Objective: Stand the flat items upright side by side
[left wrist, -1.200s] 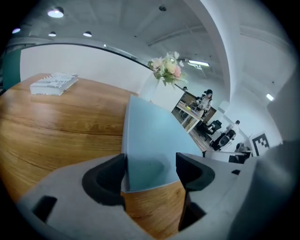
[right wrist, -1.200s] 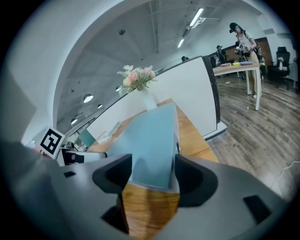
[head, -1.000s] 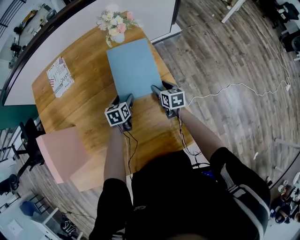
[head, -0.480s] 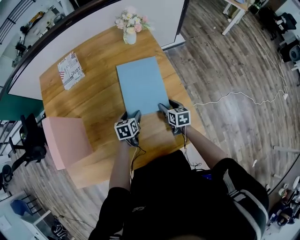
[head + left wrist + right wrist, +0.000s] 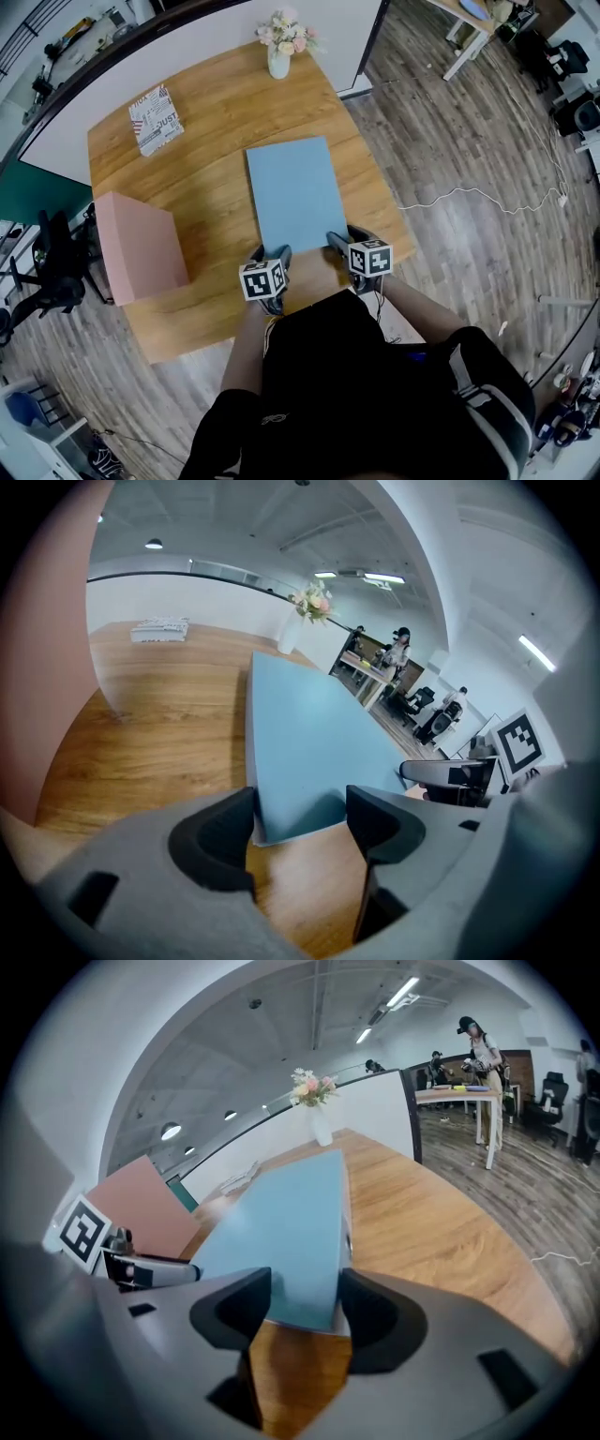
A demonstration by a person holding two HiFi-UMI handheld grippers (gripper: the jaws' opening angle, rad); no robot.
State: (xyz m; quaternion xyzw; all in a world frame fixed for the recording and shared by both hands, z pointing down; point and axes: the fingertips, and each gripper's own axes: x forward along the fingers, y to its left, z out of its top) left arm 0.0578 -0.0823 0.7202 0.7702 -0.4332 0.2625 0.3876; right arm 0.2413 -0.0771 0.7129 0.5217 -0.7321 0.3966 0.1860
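A flat blue board (image 5: 295,192) lies on the wooden table (image 5: 211,159), its near edge close to the table's front. My left gripper (image 5: 271,251) is at the board's near left corner, and in the left gripper view that corner (image 5: 281,808) sits loosely between the spread jaws. My right gripper (image 5: 347,236) is at the near right corner. In the right gripper view the board (image 5: 281,1232) fills the gap between both pads. A pink board (image 5: 141,244) stands upright at the table's left edge. A flat item printed like newspaper (image 5: 157,117) lies at the far left.
A vase of flowers (image 5: 279,58) stands at the table's far edge against a white partition. A black chair (image 5: 56,272) is left of the table. A white cable (image 5: 469,192) runs over the wood floor to the right. People (image 5: 478,1044) stand far off.
The blue board has slid toward the front of the table, away from the vase, with both grippers at its near corners. The head camera has shifted, so more of the table's far side shows.
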